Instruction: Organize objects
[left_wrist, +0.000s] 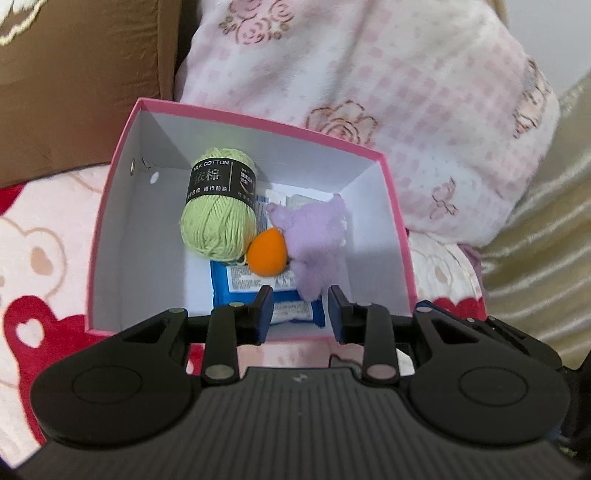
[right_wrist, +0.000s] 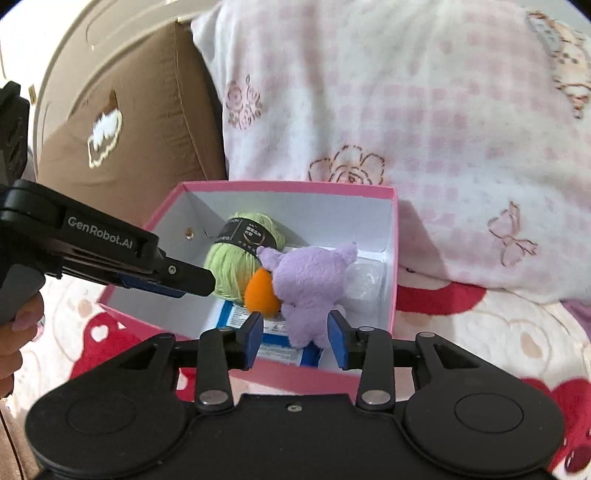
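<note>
Now both our grippers, left gripper (left_wrist: 300, 308) and right gripper (right_wrist: 295, 338), hang open and empty above the pink box (right_wrist: 295, 376); the purple plush (right_wrist: 314, 288) lies ahead, so next we seek another item.

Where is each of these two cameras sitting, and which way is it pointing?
Left wrist: rides the left gripper, looking down into the pink cardboard box; only its own blue-padded fingers show.
Right wrist: rides the right gripper, facing the same box; the left gripper and a hand show.
Shared: green yarn ball, purple plush toy.
</note>
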